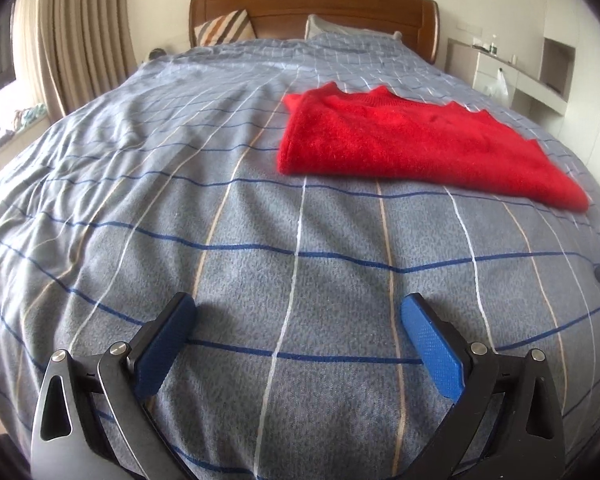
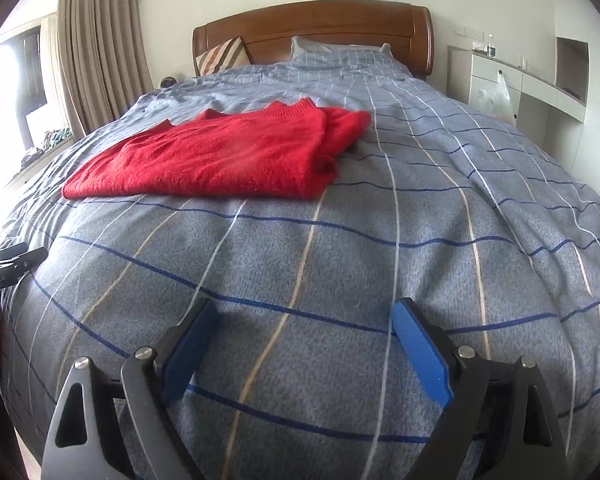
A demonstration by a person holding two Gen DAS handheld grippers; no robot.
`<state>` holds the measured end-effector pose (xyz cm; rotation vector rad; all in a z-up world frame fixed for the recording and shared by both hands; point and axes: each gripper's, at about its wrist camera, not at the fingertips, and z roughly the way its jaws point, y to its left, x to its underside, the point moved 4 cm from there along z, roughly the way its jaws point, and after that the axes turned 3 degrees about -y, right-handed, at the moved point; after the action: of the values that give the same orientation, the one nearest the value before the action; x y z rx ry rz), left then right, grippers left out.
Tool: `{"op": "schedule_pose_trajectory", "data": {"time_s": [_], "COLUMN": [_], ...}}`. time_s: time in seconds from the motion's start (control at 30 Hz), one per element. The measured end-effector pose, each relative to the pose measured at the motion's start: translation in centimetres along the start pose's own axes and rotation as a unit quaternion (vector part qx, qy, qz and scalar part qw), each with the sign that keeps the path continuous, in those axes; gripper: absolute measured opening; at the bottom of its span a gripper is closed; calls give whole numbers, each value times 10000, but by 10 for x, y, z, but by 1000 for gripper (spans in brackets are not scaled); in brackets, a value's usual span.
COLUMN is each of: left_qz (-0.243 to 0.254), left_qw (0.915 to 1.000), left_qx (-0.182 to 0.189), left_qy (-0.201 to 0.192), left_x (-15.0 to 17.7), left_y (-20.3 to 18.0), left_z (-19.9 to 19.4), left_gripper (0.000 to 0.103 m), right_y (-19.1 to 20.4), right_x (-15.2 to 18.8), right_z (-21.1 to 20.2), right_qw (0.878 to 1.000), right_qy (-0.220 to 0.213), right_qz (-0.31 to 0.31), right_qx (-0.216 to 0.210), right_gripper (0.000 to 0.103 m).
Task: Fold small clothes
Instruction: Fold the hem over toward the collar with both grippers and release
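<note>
A fuzzy red knit sweater (image 1: 412,148) lies folded into a flat rectangle on the grey checked, napped bedcover (image 1: 260,240), toward the wooden headboard (image 1: 312,8). The left gripper (image 1: 298,320) and right gripper (image 2: 304,324) hang above bare cover nearer the foot, blue textured pads spread wide, grasping nothing.

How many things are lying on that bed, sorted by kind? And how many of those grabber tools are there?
Red sweater: 1, folded on the checked bedspread
Pillows: 2, a striped pillow and a checked pillow at the wooden headboard
Grippers: 2, the left gripper and the right gripper, both open and empty
Total: 5
</note>
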<state>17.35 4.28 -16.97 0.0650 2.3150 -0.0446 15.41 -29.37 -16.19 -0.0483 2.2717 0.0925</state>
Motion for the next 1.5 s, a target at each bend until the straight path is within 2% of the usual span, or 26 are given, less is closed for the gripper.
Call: {"op": "schedule_pose_trajectory", "data": {"time_s": [0.6, 0.83, 0.97, 1.13, 1.5], "left_qz": [66, 83, 95, 140, -36], "left_qw": [9999, 9997, 9993, 9992, 9997], "left_qx": [33, 206, 374, 226, -3], "left_qy": [79, 134, -24, -286, -259], "left_x": [0, -4, -8, -15, -18], "left_y": [0, 3, 3, 8, 26], "left_z": [-2, -9, -20, -28, -23], "left_gripper": [103, 102, 102, 102, 102], "right_y": [0, 0, 0, 1, 1], "right_x": [4, 4, 4, 4, 4], "right_z": [-2, -3, -3, -2, -3], "right_qw": [9999, 9999, 9999, 9999, 9999], "right_qy": [-126, -123, -132, -131, -108], "right_qz": [35, 18, 17, 37, 63], "right_qx": [-2, 79, 78, 86, 51], "right_gripper": [90, 90, 90, 90, 90]}}
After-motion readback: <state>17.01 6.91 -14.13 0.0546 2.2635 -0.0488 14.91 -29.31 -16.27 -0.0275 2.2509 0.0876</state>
